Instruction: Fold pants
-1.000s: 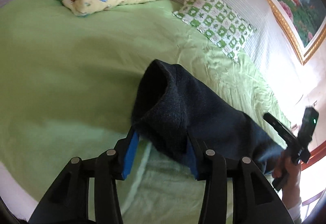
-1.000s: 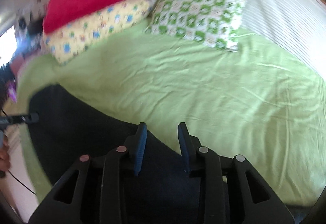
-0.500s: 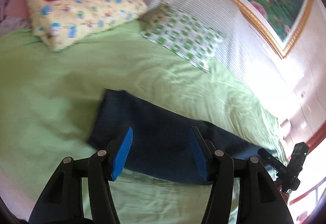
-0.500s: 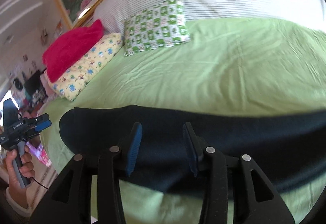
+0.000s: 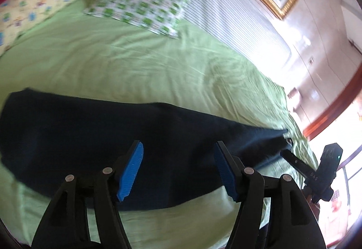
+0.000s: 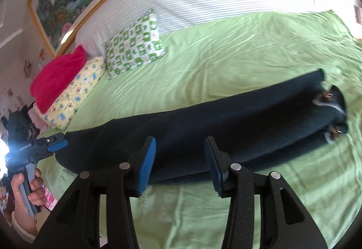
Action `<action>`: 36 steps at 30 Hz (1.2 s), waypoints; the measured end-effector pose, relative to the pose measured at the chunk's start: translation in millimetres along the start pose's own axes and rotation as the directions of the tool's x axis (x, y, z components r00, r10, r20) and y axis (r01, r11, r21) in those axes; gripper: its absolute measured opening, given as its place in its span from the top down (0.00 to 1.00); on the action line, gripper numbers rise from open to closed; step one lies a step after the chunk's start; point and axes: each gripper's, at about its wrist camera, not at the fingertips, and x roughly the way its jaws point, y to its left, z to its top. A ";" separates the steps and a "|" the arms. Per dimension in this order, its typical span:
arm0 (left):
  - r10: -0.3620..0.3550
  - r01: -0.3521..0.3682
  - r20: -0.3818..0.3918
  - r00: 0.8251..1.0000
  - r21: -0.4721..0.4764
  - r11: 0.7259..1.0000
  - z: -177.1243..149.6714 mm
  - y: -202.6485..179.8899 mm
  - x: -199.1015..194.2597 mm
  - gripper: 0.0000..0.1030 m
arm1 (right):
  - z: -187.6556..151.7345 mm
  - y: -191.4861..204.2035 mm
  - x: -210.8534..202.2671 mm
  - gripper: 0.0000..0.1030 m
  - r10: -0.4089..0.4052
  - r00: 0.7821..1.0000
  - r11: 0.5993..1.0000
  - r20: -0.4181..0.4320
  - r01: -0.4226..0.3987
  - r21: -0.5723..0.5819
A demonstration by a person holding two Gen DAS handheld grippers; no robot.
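Letting go: both grippers, left (image 5: 177, 167) and right (image 6: 178, 164), now hang wide open, empty; pants (image 6: 203, 124) lie flat, halved lengthwise.

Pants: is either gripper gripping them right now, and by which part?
Neither. The left gripper and right gripper are both open and empty; the dark pants lie flat on the green sheet.

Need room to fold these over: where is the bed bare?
Bare green sheet lies between the pants and the checked pillow, and nearer, below the pants under the right tool. Crowded at the yellow pillow under the red blanket.
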 end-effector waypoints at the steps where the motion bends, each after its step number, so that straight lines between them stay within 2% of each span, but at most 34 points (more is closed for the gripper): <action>1: -0.011 0.011 -0.010 1.000 0.014 1.000 0.6 -7.3 5.5 0.36 | -0.2 -5.7 -4.9 0.50 -0.010 1.000 1.000 0.008 0.010 0.014; 5: -0.087 0.089 -0.054 0.995 0.046 0.995 3.9 -36.6 28.3 0.34 | -3.3 -23.6 -20.5 0.48 -0.045 0.999 0.998 0.025 0.044 0.055; 9: -0.129 0.137 -0.094 0.987 0.082 0.987 9.1 -62.7 46.5 0.32 | -6.0 -43.4 -34.4 0.37 -0.092 0.995 0.991 0.037 0.087 0.100; 13: -0.172 0.189 -0.141 0.975 0.116 0.975 14.2 -96.5 68.4 0.27 | -8.5 -64.5 -44.7 0.36 -0.123 0.991 0.981 0.056 0.112 0.159; 21: -0.171 0.229 -0.243 0.955 0.235 0.945 17.4 -159.6 114.7 0.26 | -5.7 -92.5 -50.9 0.36 -0.158 0.985 0.963 0.066 0.139 0.231; 27: -0.209 0.322 -0.374 0.904 0.273 0.907 23.7 -196.9 156.9 0.25 | -5.4 -120.0 -49.6 0.36 -0.173 0.983 0.929 0.064 0.141 0.342; 31: -0.192 0.347 -0.432 0.881 0.315 0.883 32.3 -220.0 185.6 0.24 | -4.5 -137.6 -47.7 0.36 -0.165 0.984 0.894 0.068 0.120 0.432; 33: -0.182 0.364 -0.468 0.865 0.335 0.869 36.6 -232.5 202.3 0.24 | -4.3 -146.6 -44.1 0.36 -0.145 0.987 0.868 0.073 0.092 0.488; 35: -0.172 0.389 -0.515 0.840 0.350 0.852 39.0 -245.0 220.0 0.24 | -3.0 -150.7 -39.8 0.36 -0.144 0.987 0.849 0.075 0.084 0.521; 36: -0.162 0.392 -0.527 0.834 0.360 0.847 38.8 -249.5 226.7 0.24 | -1.3 -151.8 -36.3 0.36 -0.148 0.986 0.842 0.076 0.085 0.533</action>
